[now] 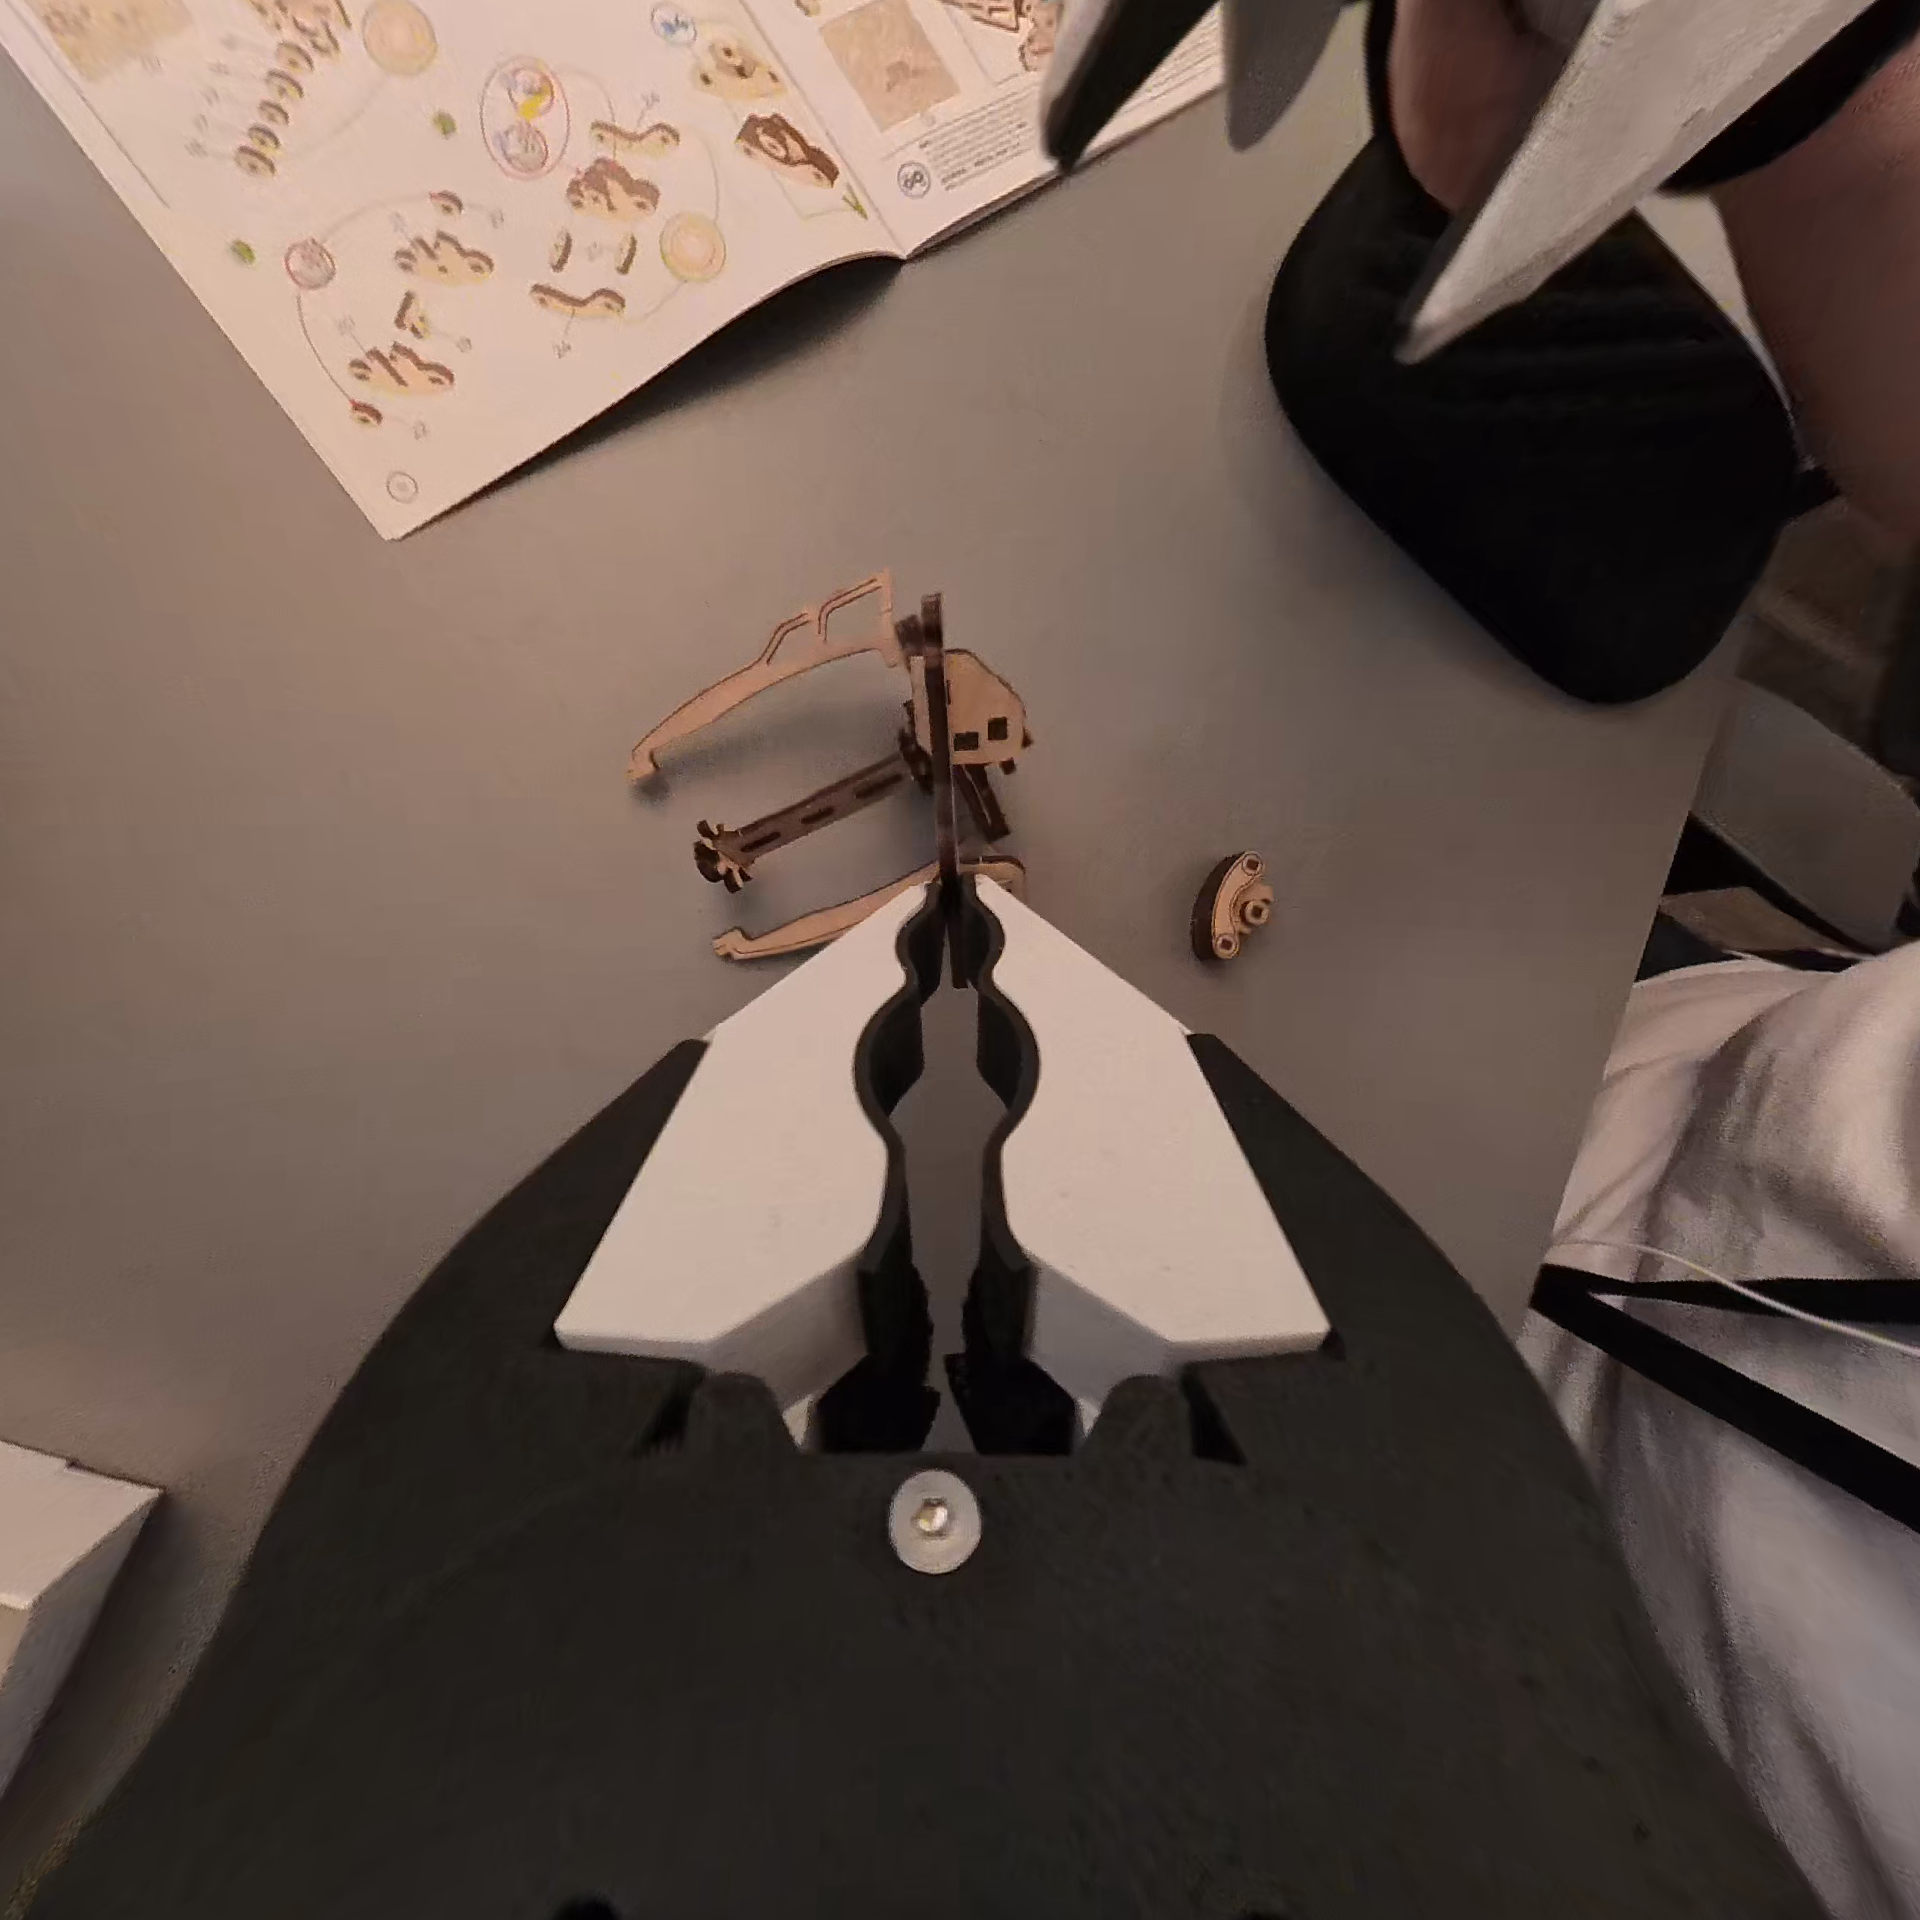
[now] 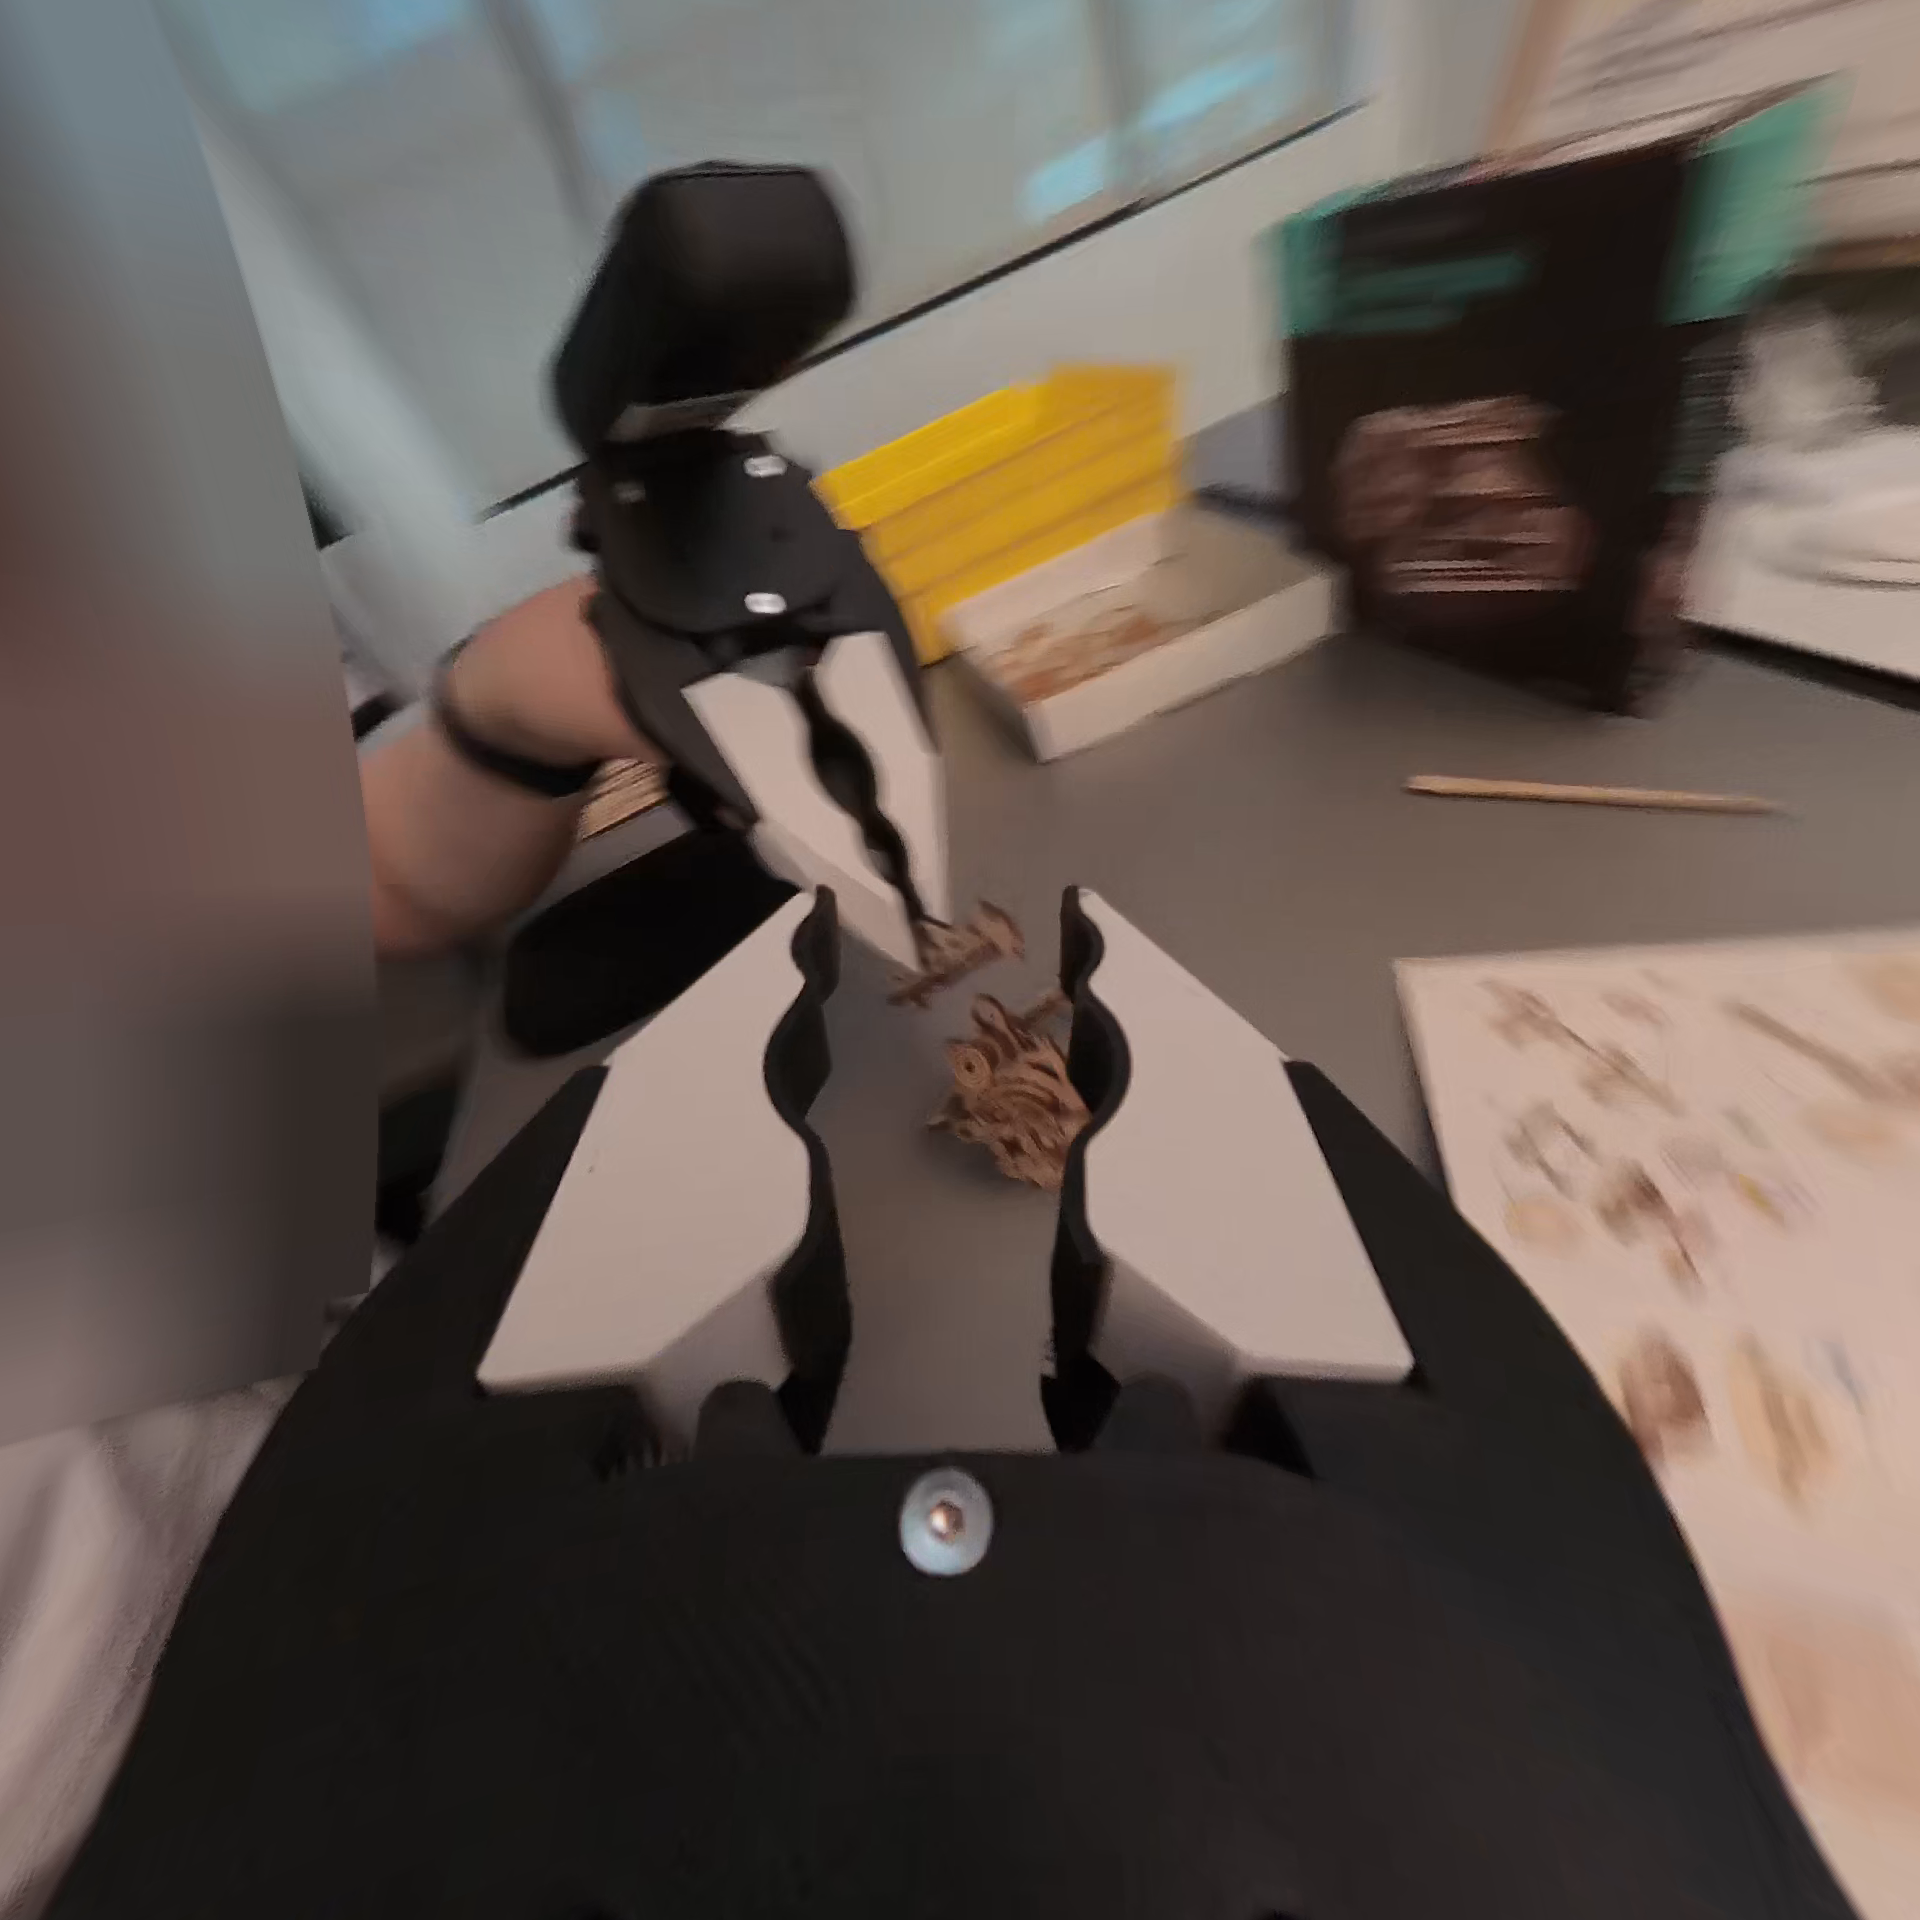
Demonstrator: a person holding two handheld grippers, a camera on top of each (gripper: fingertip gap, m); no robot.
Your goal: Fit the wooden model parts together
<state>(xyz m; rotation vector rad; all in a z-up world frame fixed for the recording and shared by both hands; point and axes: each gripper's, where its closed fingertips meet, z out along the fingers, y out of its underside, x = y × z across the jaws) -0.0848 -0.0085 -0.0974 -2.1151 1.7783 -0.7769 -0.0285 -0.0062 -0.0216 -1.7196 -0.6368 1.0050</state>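
Grey tabletop (image 1: 312, 831) lies under everything we handle. On it, just ahead of our left gripper (image 1: 951, 894), sits the wooden model frame (image 1: 831, 748), thin laser-cut ply. We judge it light, stiff along the grain but brittle at the slender curved arms, so we grip the dark upright plate (image 1: 935, 727), which our left jaws pinch edge-on. The frame's long axis runs across the left wrist view, its toothed end pointing left. A small half-round part (image 1: 1231, 904) lies apart to the right. Our right gripper (image 2: 945, 914) hangs wide open and empty over a gear-like cluster (image 2: 1013, 1101). An instruction booklet (image 1: 520, 208) lies beyond.
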